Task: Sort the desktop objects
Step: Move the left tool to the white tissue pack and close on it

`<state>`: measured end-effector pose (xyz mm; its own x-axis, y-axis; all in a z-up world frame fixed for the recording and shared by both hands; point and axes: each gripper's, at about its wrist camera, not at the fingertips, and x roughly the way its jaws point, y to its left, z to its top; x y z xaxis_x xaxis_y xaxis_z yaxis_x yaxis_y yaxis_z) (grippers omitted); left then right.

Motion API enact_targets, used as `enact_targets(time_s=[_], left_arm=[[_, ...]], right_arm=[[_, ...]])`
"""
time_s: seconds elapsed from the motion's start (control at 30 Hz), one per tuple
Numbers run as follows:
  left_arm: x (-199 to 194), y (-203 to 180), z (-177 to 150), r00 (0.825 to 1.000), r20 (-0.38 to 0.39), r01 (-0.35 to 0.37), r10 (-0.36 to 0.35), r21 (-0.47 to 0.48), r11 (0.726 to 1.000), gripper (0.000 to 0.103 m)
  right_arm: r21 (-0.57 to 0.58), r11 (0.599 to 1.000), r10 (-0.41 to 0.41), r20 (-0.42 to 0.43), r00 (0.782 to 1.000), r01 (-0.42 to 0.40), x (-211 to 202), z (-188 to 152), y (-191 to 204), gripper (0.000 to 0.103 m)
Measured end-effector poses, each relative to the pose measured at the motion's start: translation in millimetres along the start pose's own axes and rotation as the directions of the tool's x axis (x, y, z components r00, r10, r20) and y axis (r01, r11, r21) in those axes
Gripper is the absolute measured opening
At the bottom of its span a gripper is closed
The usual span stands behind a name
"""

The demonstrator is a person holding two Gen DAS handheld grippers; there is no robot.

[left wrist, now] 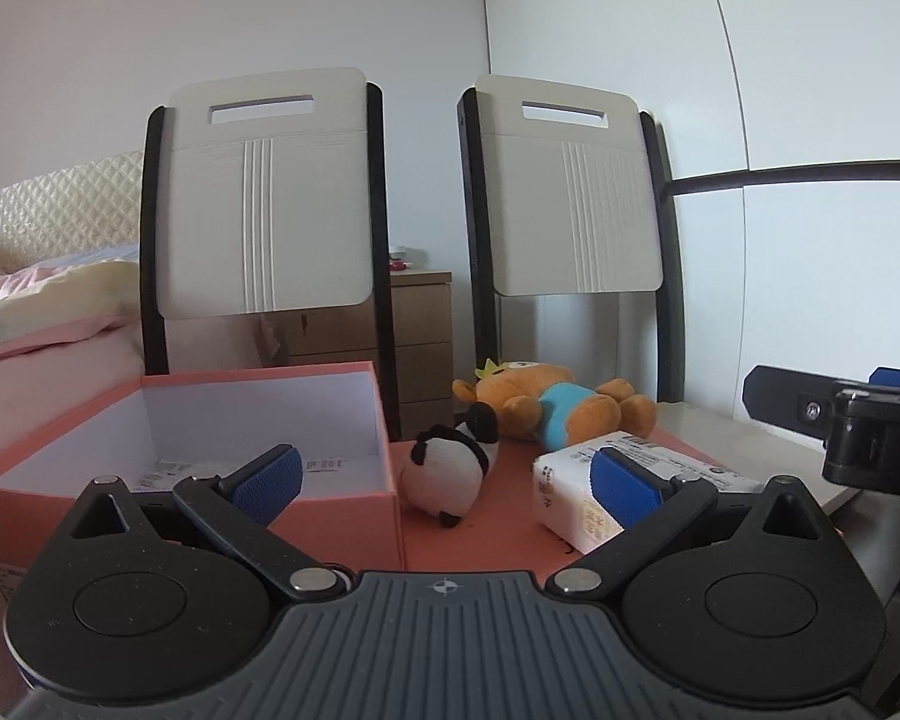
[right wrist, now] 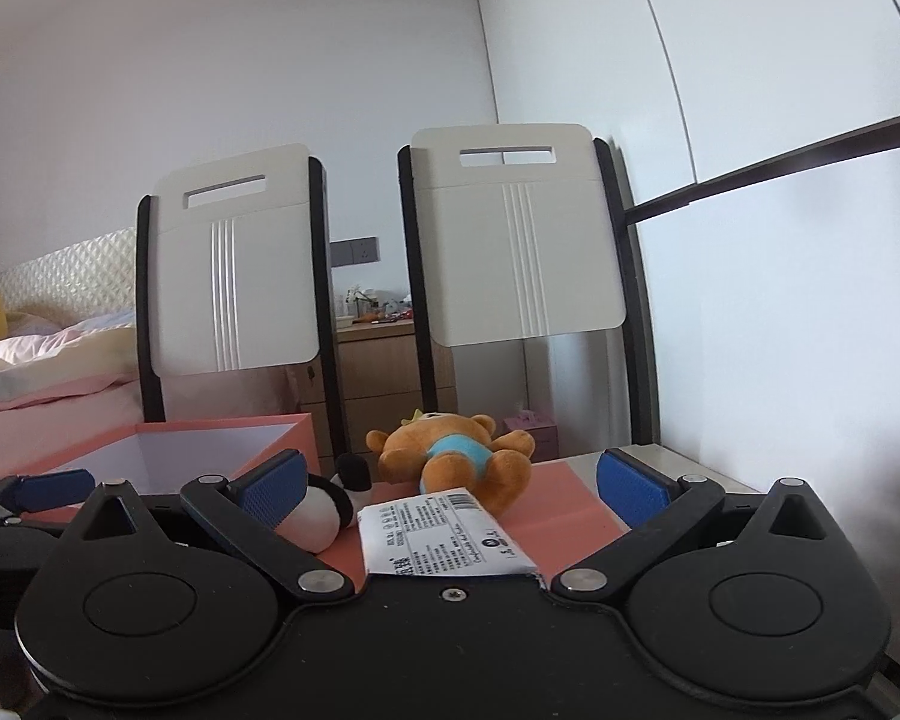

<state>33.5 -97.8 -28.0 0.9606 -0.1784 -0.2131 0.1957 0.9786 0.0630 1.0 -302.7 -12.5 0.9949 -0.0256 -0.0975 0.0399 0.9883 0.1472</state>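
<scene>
Your left claw (left wrist: 444,483) hovers low over the desk (left wrist: 732,438) with its blue pads (left wrist: 270,480) spread wide apart and nothing between them; your right claw (right wrist: 450,489) is likewise spread wide and holds nothing. In the left wrist view, the open pink box (left wrist: 354,516) sits on the left, white inside, with what look like a few small labels lying on its floor; just to its right the panda plush (left wrist: 450,468) lies on the pink sheet (left wrist: 480,546), near the box wall but whether it touches is hard to tell. Right of the panda lies the white tissue pack (left wrist: 570,504), partly hidden behind your left claw's right pad; beyond both, the orange bear plush (left wrist: 546,402) lies on its back in a blue shirt, at the far edge of the desk. In the right wrist view the tissue pack (right wrist: 438,534) lies directly ahead between the pads, close to the claw's body, printed side up; the panda plush (right wrist: 321,510) is partly hidden behind the left pad; the bear (right wrist: 456,456) lies beyond the pack. Two white chairs (left wrist: 270,198) stand behind the desk; a bed (left wrist: 42,312) lies to the left.
</scene>
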Motion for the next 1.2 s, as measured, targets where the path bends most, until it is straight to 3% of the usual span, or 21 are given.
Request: enact_targets(time_s=[0.17,0.7,0.9,1.2], left_arm=[[14,-18,-5,0.998,-0.026,0.058,-0.059,-0.011,0.998,0.103],[46,-74,-22,0.976,-0.039,0.211,-0.214,-0.06,0.976,0.103],[58,-96,-28,0.975,-0.037,0.214,-0.217,-0.073,0.974,0.103],[71,-106,-33,0.987,-0.069,0.136,-0.142,-0.086,0.987,0.103]], right_arm=[[0.046,0.997,-0.062,0.033,0.998,0.06,-6,2,-20,0.102],[0.043,0.993,-0.116,0.035,0.993,0.114,-10,-1,-44,0.102],[0.032,0.993,-0.119,0.038,0.992,0.118,-14,-2,-47,0.102],[0.067,0.989,-0.138,0.048,0.989,0.135,-20,-1,-54,0.103]])
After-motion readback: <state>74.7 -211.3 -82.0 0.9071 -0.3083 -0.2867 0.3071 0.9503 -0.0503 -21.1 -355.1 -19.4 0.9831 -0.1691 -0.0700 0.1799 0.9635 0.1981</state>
